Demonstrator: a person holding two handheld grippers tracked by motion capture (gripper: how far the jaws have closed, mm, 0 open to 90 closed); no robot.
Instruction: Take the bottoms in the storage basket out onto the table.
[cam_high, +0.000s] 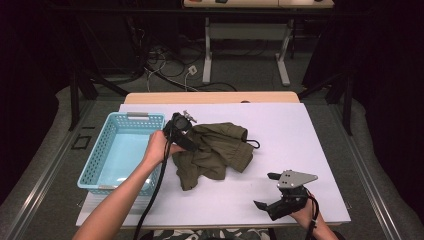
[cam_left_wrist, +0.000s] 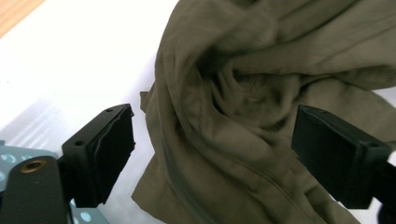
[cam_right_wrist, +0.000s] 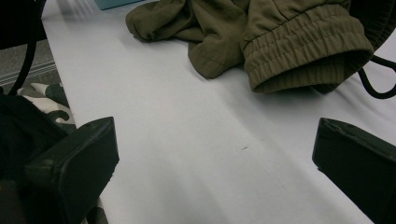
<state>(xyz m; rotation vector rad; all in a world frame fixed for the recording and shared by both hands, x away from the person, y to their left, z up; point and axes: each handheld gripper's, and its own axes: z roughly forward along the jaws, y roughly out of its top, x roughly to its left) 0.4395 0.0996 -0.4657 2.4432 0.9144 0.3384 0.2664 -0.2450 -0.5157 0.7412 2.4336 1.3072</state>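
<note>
The crumpled olive-green cloth garment (cam_high: 215, 150) lies in a heap on the white-covered desk (cam_high: 280, 125), just right of the light-blue plastic mesh basket (cam_high: 111, 150), whose inside looks bare. Judging by that, the work is at its start: the garment has not been gripped or lifted, and if it is meant for the basket, both grasp and transfer remain. The left tool (cam_left_wrist: 212, 154) is poised over the garment's basket-side edge with its jaws spread wide, fabric folds lying between them but not pinched; whether the pads touch the cloth I cannot tell. The right tool (cam_high: 272, 192) rests low on the desk, well apart from the garment on its near right side, jaws wide apart and holding nothing.
</note>
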